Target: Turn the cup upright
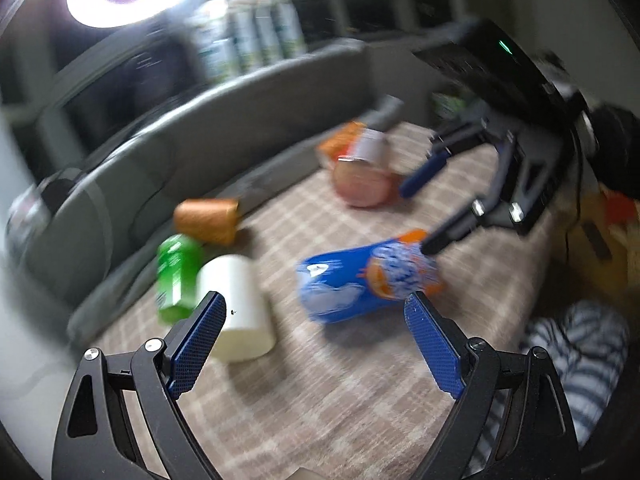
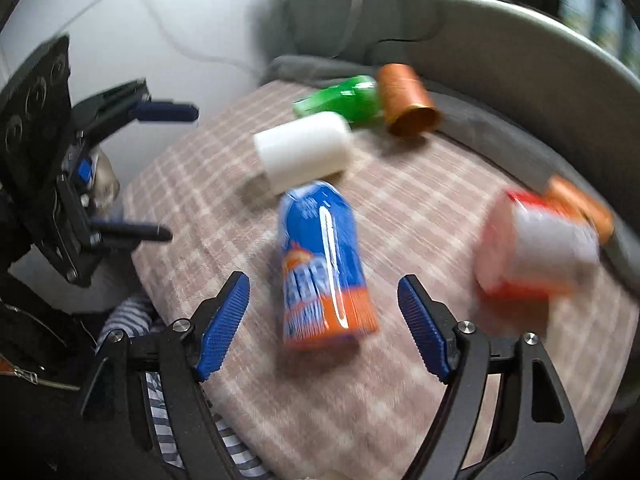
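Note:
A blue and orange cup (image 2: pixel 324 264) lies on its side on the checked cloth (image 2: pixel 420 380), between the open fingers of my right gripper (image 2: pixel 322 320), which do not touch it. It also shows in the left wrist view (image 1: pixel 360 280), ahead of my open, empty left gripper (image 1: pixel 316 340). A white cup (image 1: pixel 238 312) lies on its side by the left finger. The right gripper (image 1: pixel 420 216) shows from the side there; the left gripper (image 2: pixel 176 172) shows in the right wrist view. Both views are blurred.
A green cup (image 1: pixel 176 276), a brown cup (image 1: pixel 208 220), a red and white cup (image 2: pixel 536 248) and an orange cup (image 2: pixel 580 204) also lie tipped over. A grey sofa back (image 1: pixel 224 120) curves behind the cloth. Striped fabric (image 1: pixel 580 360) lies at the near edge.

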Demonstrator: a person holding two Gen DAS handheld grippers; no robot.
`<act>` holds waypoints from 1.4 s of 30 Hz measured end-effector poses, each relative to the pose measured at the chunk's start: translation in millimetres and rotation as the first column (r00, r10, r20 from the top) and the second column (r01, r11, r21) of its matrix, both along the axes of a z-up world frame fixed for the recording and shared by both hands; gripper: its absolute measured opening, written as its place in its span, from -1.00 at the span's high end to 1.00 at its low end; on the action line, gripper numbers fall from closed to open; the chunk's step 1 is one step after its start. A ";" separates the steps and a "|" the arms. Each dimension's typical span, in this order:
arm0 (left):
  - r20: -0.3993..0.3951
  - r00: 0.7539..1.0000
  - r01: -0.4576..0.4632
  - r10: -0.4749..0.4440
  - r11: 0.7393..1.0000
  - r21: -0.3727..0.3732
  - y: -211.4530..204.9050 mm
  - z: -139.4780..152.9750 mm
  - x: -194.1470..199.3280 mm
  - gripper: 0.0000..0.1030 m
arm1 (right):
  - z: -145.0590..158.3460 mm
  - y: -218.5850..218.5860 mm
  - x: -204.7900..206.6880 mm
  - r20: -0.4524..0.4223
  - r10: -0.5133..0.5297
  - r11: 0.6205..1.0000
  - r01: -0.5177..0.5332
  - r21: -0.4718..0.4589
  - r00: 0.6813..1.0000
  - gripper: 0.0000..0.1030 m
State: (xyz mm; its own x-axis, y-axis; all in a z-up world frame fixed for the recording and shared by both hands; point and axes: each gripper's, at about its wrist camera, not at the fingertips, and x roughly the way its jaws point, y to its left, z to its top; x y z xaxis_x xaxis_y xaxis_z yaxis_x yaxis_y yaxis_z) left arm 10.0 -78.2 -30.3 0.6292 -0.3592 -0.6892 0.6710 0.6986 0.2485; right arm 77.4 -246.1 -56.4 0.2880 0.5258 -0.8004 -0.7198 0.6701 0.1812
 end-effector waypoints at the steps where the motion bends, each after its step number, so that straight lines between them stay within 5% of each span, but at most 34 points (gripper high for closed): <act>1: -0.002 0.999 0.046 -0.045 0.999 0.030 -9.1 -2.4 -0.6 -0.77 | -0.6 -10.8 -3.1 -0.002 -0.038 0.999 0.038 0.014 0.999 -0.54; 4: -0.001 0.989 0.149 -0.150 0.982 0.116 -32.5 -11.0 -3.1 -0.77 | -4.2 -42.4 -14.2 -0.022 -0.139 0.988 0.140 0.064 0.990 -0.54; 12: 0.011 0.932 0.336 -0.363 0.872 0.355 -83.3 -31.8 10.2 -0.77 | -15.9 -107.8 -48.6 -0.071 -0.342 0.927 0.349 0.141 0.937 -0.54; 17: -0.014 0.898 0.394 -0.440 0.790 0.469 -102.5 -54.9 23.8 -0.77 | -14.1 -128.3 -57.1 -0.078 -0.396 0.899 0.404 0.172 0.915 -0.54; 27: -0.017 0.848 0.432 -0.529 0.673 0.600 -125.5 -88.2 32.3 -0.77 | -20.3 -149.3 -50.5 -0.126 -0.436 0.861 0.454 0.227 0.891 -0.54; 29: -0.026 0.848 0.433 -0.529 0.663 0.611 -128.1 -94.2 38.0 -0.74 | -21.6 -152.1 -49.9 -0.129 -0.446 0.856 0.464 0.226 0.886 -0.54; 32: -0.046 0.854 0.436 -0.519 0.663 0.609 -128.7 -99.5 44.3 -0.40 | -22.7 -156.7 -50.1 -0.132 -0.459 0.850 0.478 0.224 0.879 -0.54; 35: -0.042 0.858 0.433 -0.511 0.678 0.594 -128.3 -98.8 47.8 -0.39 | -23.0 -160.9 -50.6 -0.143 -0.472 0.839 0.493 0.228 0.870 -0.54; 42: -0.045 0.893 0.406 -0.447 0.759 0.510 -125.0 -87.3 60.6 -0.36 | -25.8 -159.9 -49.1 -0.147 -0.486 0.834 0.507 0.217 0.862 -0.54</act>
State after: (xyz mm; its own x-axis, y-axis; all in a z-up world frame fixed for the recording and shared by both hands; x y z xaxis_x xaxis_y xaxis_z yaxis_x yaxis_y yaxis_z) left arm 70.5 -203.2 -117.6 0.5496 -0.2276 -0.8039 0.8348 0.1122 0.5390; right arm 28.3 -406.0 -82.2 0.5011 0.5077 -0.7008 -0.2774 0.8613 0.4257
